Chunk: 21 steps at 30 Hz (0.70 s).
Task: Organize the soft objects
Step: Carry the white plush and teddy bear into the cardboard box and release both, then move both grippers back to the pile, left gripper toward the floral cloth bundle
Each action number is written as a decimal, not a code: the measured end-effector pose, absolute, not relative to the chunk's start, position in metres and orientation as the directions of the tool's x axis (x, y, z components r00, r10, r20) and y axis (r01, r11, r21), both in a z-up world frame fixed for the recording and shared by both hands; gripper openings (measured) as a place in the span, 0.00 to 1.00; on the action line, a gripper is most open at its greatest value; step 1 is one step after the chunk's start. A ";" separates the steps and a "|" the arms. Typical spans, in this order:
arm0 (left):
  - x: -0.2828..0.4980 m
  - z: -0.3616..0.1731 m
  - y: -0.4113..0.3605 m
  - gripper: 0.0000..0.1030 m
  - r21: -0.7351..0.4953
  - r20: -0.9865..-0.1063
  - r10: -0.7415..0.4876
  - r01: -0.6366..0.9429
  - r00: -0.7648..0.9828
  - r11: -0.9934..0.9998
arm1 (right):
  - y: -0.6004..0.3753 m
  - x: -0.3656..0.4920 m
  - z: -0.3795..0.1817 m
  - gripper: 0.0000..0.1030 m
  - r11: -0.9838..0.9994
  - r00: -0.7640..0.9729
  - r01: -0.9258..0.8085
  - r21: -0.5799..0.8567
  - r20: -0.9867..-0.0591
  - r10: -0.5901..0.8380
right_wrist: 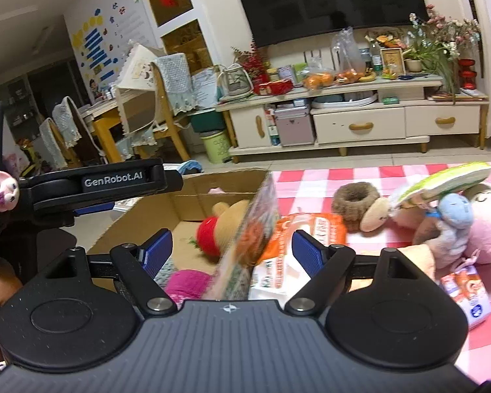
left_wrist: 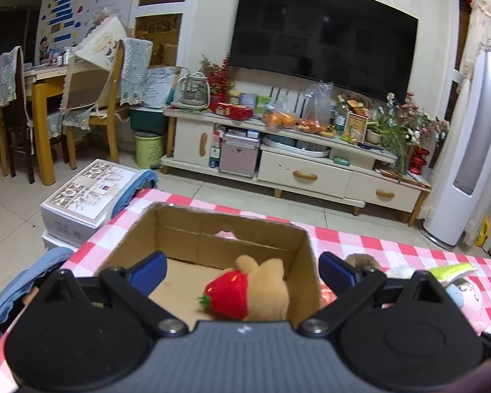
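- We held the left claw (left_wrist: 242, 270) wide open and empty, just above the near rim of the cardboard box (left_wrist: 306, 255), which sat on the checked counter (left_wrist: 376, 245).
- Our right claw (right_wrist: 232, 250) was also spread open with nothing pinched; a blurred flat packet (right_wrist: 245, 239) stood tilted between its fingers (right_wrist: 306, 250) at the box's right wall, and we could not tell whether anything was touching it.
- Inside the box lay a tan plush with a red strawberry (left_wrist: 245, 290), towards the right wall; in the right view a pink woolly item (right_wrist: 188, 281) showed at the near edge, though we could not tell whether it sat inside.
- Soft things not yet boxed lay on the counter to the right: a brown monkey plush (right_wrist: 360, 208), a pink plush (right_wrist: 487, 232) with a blue one (right_wrist: 455, 211) on it, and orange tissue packs (right_wrist: 307, 229).
- We judged the step to be dropping the packet into the box: best to let it clear the wall, then reach for the monkey, closing on its body rather than a limb.
- The box had plenty of bare floor left, so we judged the task early.
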<state>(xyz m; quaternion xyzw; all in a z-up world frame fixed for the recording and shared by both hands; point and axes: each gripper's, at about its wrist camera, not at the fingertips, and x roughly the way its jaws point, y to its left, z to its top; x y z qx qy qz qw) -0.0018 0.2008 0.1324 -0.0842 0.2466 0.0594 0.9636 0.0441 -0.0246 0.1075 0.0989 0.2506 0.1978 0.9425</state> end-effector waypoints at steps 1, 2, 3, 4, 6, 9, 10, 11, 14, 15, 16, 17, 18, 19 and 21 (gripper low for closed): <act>-0.002 0.132 0.198 0.96 -0.131 -0.484 0.068 -0.149 0.872 0.980 | -0.025 0.044 0.107 0.98 0.906 0.801 -0.316 0.282 -0.432 0.414; -0.002 0.132 0.196 0.96 -0.130 -0.484 0.063 -0.143 0.873 0.981 | -0.025 0.044 0.107 0.98 0.910 0.807 -0.309 0.276 -0.431 0.404; -0.002 0.132 0.194 0.96 -0.130 -0.483 0.058 -0.137 0.874 0.982 | -0.025 0.044 0.107 0.98 0.914 0.811 -0.302 0.271 -0.431 0.396; -0.002 0.132 0.191 0.96 -0.129 -0.483 0.054 -0.132 0.874 0.983 | -0.025 0.044 0.106 0.98 0.917 0.815 -0.295 0.267 -0.431 0.387; -0.002 0.132 0.187 0.96 -0.125 -0.483 0.048 -0.123 0.874 0.985 | -0.025 0.045 0.106 0.98 0.922 0.821 -0.281 0.266 -0.432 0.374; -0.001 0.131 0.182 0.96 -0.119 -0.484 0.041 -0.112 0.874 0.986 | -0.027 0.046 0.105 0.98 0.926 0.826 -0.262 0.270 -0.433 0.360; -0.001 0.131 0.180 0.96 -0.119 -0.485 0.038 -0.109 0.874 0.987 | -0.027 0.046 0.105 0.98 0.928 0.828 -0.256 0.271 -0.434 0.355; 0.000 0.130 0.177 0.96 -0.117 -0.486 0.035 -0.105 0.873 0.988 | -0.028 0.046 0.104 0.98 0.929 0.830 -0.250 0.272 -0.434 0.350; 0.000 0.129 0.171 0.97 -0.109 -0.486 0.029 -0.094 0.873 0.990 | -0.028 0.046 0.103 0.98 0.935 0.837 -0.230 0.270 -0.436 0.332; 0.001 0.129 0.169 0.97 -0.107 -0.487 0.027 -0.091 0.873 0.990 | -0.028 0.046 0.102 0.98 0.937 0.838 -0.224 0.269 -0.437 0.326; 0.001 0.129 0.167 0.97 -0.105 -0.487 0.024 -0.086 0.873 0.991 | -0.029 0.046 0.102 0.98 0.938 0.840 -0.218 0.268 -0.439 0.320; 0.001 0.128 0.165 0.97 -0.105 -0.487 0.020 -0.081 0.873 0.991 | -0.029 0.046 0.102 0.98 0.940 0.841 -0.210 0.268 -0.440 0.314; 0.001 0.128 0.162 0.97 -0.103 -0.487 0.017 -0.076 0.873 0.992 | -0.029 0.046 0.101 0.98 0.942 0.844 -0.202 0.267 -0.442 0.306; 0.000 0.127 0.159 0.97 -0.100 -0.488 0.013 -0.070 0.873 0.993 | -0.030 0.046 0.100 0.98 0.944 0.845 -0.194 0.268 -0.443 0.299; 0.001 0.126 0.154 0.97 -0.092 -0.488 0.007 -0.059 0.873 0.994 | -0.031 0.045 0.099 0.98 0.947 0.849 -0.173 0.272 -0.446 0.284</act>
